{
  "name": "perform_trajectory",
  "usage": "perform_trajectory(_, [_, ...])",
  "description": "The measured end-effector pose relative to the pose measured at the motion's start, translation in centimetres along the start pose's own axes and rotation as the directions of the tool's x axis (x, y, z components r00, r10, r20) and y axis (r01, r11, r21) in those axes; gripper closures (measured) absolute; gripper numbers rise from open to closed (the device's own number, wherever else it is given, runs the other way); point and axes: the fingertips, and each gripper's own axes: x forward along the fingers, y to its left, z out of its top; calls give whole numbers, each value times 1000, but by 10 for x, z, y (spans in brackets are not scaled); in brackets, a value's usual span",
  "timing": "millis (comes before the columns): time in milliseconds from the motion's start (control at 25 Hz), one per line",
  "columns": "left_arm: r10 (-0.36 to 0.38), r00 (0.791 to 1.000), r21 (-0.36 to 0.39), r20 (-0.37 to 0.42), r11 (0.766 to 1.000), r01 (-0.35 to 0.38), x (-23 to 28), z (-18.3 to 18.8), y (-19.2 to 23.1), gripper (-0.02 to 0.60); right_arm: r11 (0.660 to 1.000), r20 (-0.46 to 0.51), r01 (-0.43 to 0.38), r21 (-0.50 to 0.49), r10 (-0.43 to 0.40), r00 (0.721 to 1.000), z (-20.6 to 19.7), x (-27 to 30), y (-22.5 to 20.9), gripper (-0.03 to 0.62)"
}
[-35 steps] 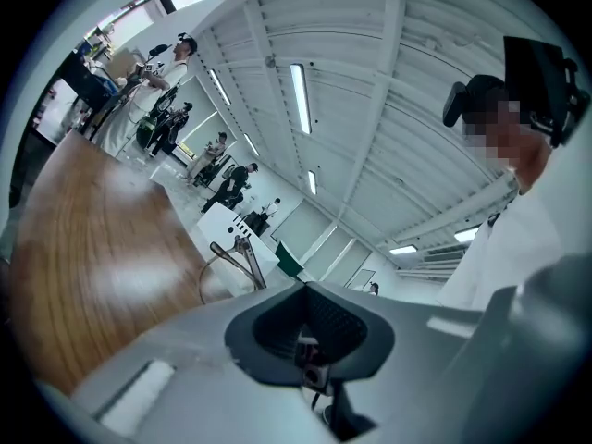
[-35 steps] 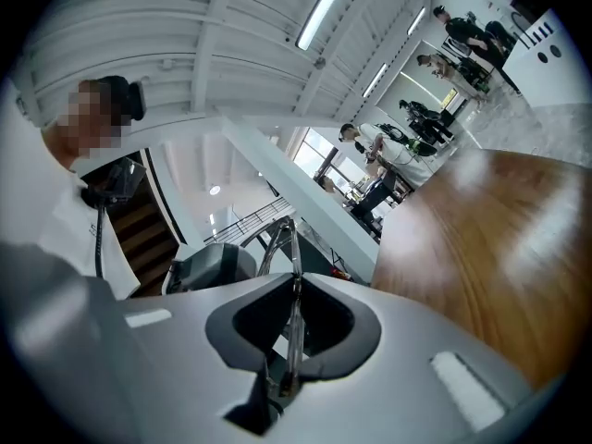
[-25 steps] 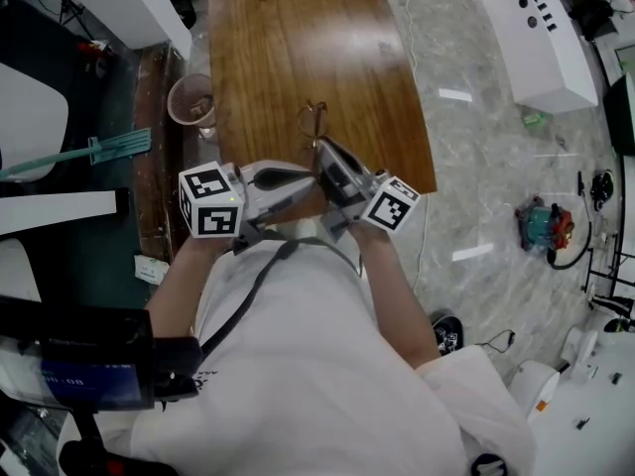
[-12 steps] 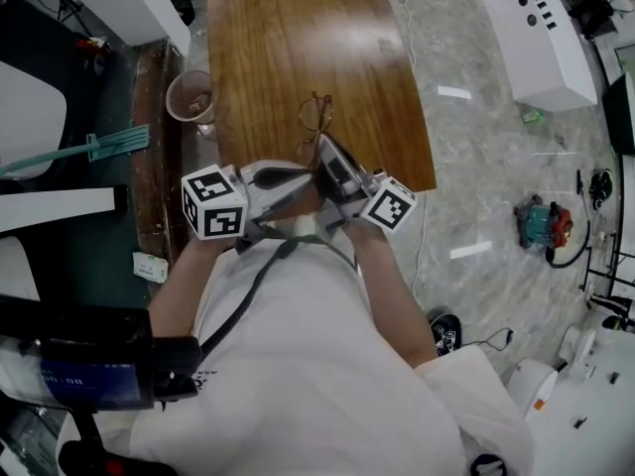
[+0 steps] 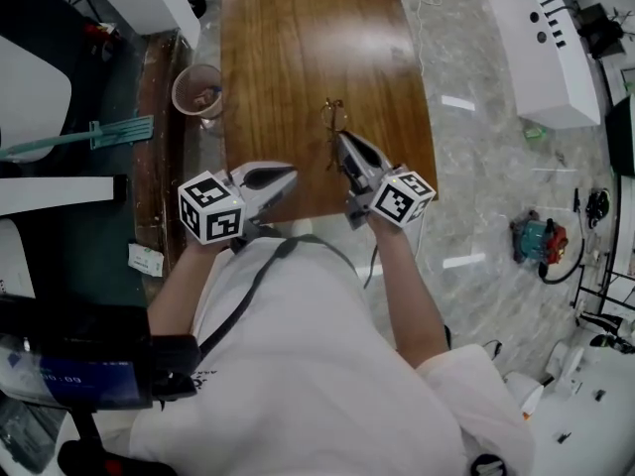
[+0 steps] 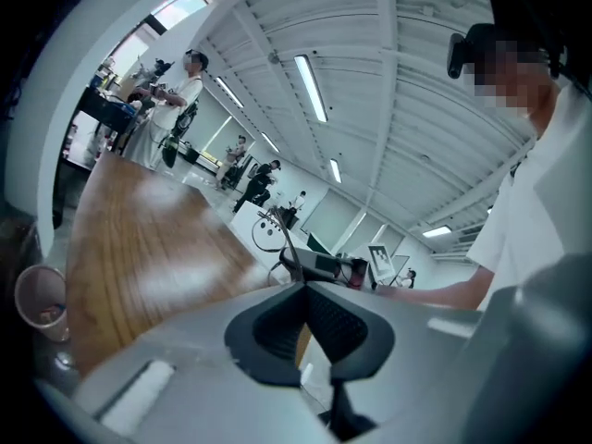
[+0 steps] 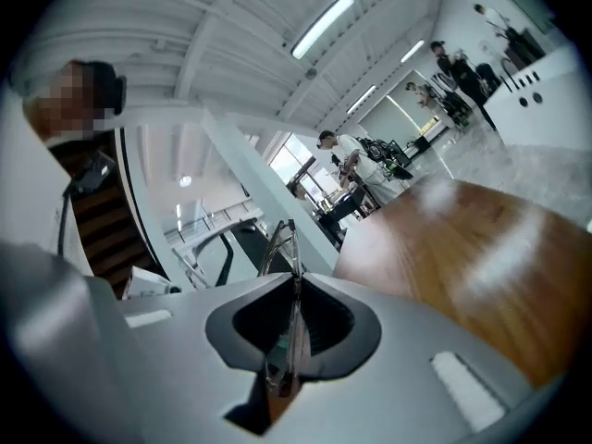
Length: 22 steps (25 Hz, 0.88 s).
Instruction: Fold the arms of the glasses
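The thin wire-framed glasses [image 5: 332,125] stand edge-on over the near part of the brown wooden table [image 5: 298,38]. My right gripper [image 5: 343,145] is shut on them. In the right gripper view a lens and the frame [image 7: 283,240] are clamped between the closed jaws of the right gripper [image 7: 296,277]. My left gripper [image 5: 289,174] is shut with nothing in it, off to the left of the glasses near the table's front edge. The left gripper view shows the closed left gripper [image 6: 303,285] and, ahead of it, the glasses [image 6: 276,233] in the other gripper.
A paper cup [image 5: 200,89] stands on the floor beside the table's left edge. A teal brush [image 5: 99,139] lies further left. A white cabinet [image 5: 541,38] stands at the right. Several people stand far behind the table.
The two grippers were close together at the glasses. They have drawn apart: the left has come away to the left, and the right stays with the glasses.
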Motion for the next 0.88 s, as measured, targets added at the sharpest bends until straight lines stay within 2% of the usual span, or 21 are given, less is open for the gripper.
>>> perform_trajectory(120, [87, 996, -18, 36, 996, -86, -10, 2, 19, 575, 982, -103, 41, -182, -60, 993, -4, 2, -14, 563])
perform_trajectory(200, [151, 987, -20, 55, 988, -151, -16, 4, 31, 575, 943, -159, 57, -328, -115, 981, -7, 3, -21, 563])
perform_trajectory(240, [183, 981, -23, 63, 983, -182, -19, 5, 38, 575, 912, -183, 61, -406, -147, 972, -9, 5, -25, 562])
perform_trajectory(360, [249, 965, -44, 81, 968, -246, -27, 5, 53, 575, 778, -255, 28, -628, -240, 936, -21, 12, -36, 562])
perform_trajectory(520, [299, 949, -58, 101, 954, -294, -33, 2, 59, 575, 588, -338, -92, -804, -323, 884, -47, 26, -53, 562])
perform_trajectory(640, [334, 936, -66, 114, 942, -328, -38, 1, 60, 575, 438, -371, -193, -878, -368, 853, -66, 37, -65, 562])
perform_trajectory(760, [364, 922, -82, 128, 931, -356, -46, -3, 62, 575, 290, -382, -280, -915, -400, 833, -82, 48, -74, 562])
perform_trajectory(880, [405, 904, -100, 137, 913, -394, -55, -9, 66, 575, 178, -385, -341, -923, -412, 826, -100, 60, -83, 562])
